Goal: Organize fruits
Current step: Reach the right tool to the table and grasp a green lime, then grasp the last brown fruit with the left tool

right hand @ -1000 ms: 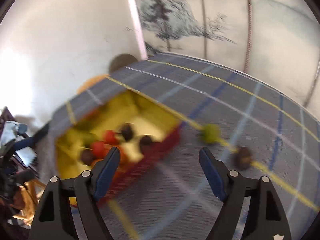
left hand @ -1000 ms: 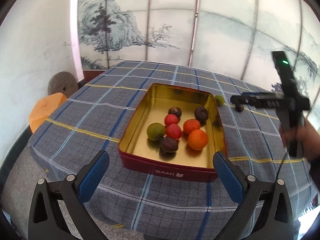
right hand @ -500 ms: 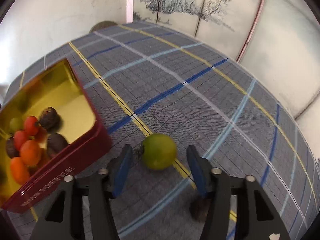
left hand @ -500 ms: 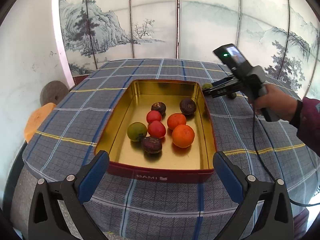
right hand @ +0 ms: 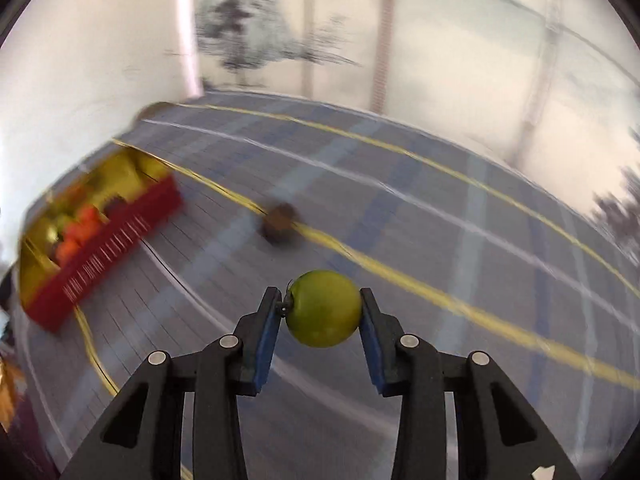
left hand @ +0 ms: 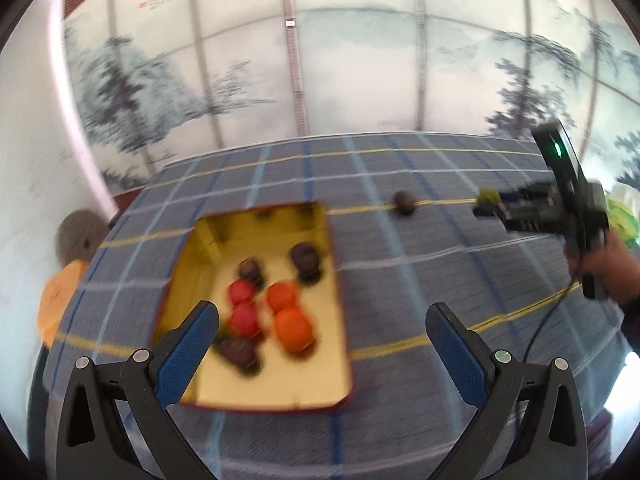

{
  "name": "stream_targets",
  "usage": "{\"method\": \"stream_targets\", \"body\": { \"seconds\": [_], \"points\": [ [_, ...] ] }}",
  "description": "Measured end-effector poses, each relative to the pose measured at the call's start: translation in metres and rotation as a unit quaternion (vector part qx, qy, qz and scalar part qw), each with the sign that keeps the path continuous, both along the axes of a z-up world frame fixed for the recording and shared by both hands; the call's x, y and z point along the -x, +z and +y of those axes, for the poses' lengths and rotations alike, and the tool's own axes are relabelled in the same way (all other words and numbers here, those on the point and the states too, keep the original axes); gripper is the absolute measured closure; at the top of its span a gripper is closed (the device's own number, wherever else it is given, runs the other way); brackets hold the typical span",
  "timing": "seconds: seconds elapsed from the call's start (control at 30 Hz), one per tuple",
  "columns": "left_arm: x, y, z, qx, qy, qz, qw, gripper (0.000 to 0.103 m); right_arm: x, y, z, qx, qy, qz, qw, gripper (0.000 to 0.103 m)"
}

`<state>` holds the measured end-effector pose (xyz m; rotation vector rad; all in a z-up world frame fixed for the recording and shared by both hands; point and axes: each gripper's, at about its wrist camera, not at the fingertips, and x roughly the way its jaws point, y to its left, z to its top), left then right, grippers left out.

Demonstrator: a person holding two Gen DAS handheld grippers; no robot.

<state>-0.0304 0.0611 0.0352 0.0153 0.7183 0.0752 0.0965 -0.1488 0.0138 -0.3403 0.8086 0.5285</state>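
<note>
My right gripper (right hand: 320,312) is shut on a green fruit (right hand: 323,308) and holds it above the checked tablecloth; it also shows in the left wrist view (left hand: 490,202) at the right with the green fruit (left hand: 486,196) at its tips. A dark fruit (right hand: 280,222) lies loose on the cloth beyond it, seen too in the left wrist view (left hand: 404,202). The red tin with a gold inside (left hand: 336,272) holds several red, orange and dark fruits. My left gripper (left hand: 322,344) is open and empty, above the tin's near right part.
The tin (right hand: 120,228) sits at the left of the right wrist view. An orange stool (left hand: 60,300) and a round grey object (left hand: 80,232) stand beyond the table's left edge. A painted screen runs behind the table.
My right gripper closed on the green fruit and lifted it off the cloth, moving right away from the tin. My left gripper moved forward over the tin. Both views are blurred by motion.
</note>
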Motion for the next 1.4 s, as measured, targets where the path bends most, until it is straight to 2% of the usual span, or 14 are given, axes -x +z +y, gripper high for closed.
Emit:
{"method": "stream_targets", "body": {
  "seconds": [0.07,0.17,0.3,0.43,0.57,0.7,0.83,0.87,0.93,0.97,1.0,1.17,1.27,1.4],
  "points": [
    [-0.021,0.005,-0.012,0.021,-0.032,0.008,0.9992,0.0,0.005,-0.007,-0.033,-0.002,-0.032,0.01,0.999,0.067],
    [-0.056,0.011,-0.035,0.014,-0.053,-0.002,0.9985,0.0,0.009,-0.014,-0.064,-0.002,-0.062,0.014,0.998,0.067],
    [-0.112,0.009,-0.062,0.016,-0.093,0.025,0.9952,0.0,0.008,-0.022,-0.086,-0.025,-0.082,0.022,0.996,0.067],
    [-0.177,-0.004,-0.072,-0.001,-0.064,0.043,0.997,0.0,0.005,-0.029,-0.099,-0.051,-0.086,0.037,0.994,0.066],
    [-0.221,-0.028,-0.071,-0.006,-0.045,0.074,0.9962,0.002,0.007,-0.026,-0.102,-0.067,-0.076,0.035,0.994,0.066],
    [-0.252,-0.057,-0.072,-0.023,-0.032,0.113,0.9928,0.015,0.01,-0.024,-0.097,-0.069,-0.061,0.031,0.995,0.066],
    [-0.274,-0.083,-0.068,-0.007,-0.014,0.141,0.9898,0.02,0.011,-0.024,-0.097,-0.078,-0.056,0.034,0.995,0.066],
    [-0.277,-0.088,-0.067,-0.003,-0.011,0.146,0.9892,0.022,0.011,-0.024,-0.098,-0.081,-0.055,0.036,0.994,0.066],
    [-0.283,-0.099,-0.067,0.006,-0.011,0.159,0.9872,0.037,0.011,-0.024,-0.098,-0.083,-0.055,0.037,0.994,0.066],
    [-0.283,-0.099,-0.065,0.026,-0.014,0.147,0.9887,0.045,0.011,-0.024,-0.098,-0.083,-0.055,0.037,0.994,0.066],
    [-0.283,-0.099,-0.064,0.045,-0.017,0.144,0.9884,0.062,0.011,-0.025,-0.098,-0.083,-0.055,0.038,0.994,0.066],
    [-0.263,-0.089,-0.079,0.035,-0.009,0.14,0.9895,0.065,0.006,-0.028,-0.1,-0.082,-0.064,0.05,0.993,0.066],
    [-0.227,-0.072,-0.094,0.009,-0.011,0.117,0.9931,0.065,0.002,-0.031,-0.101,-0.083,-0.071,0.059,0.992,0.066],
    [-0.177,-0.05,-0.101,0.015,-0.003,0.09,0.9959,0.065,-0.001,-0.033,-0.1,-0.078,-0.075,0.063,0.992,0.065]
  ]
}}
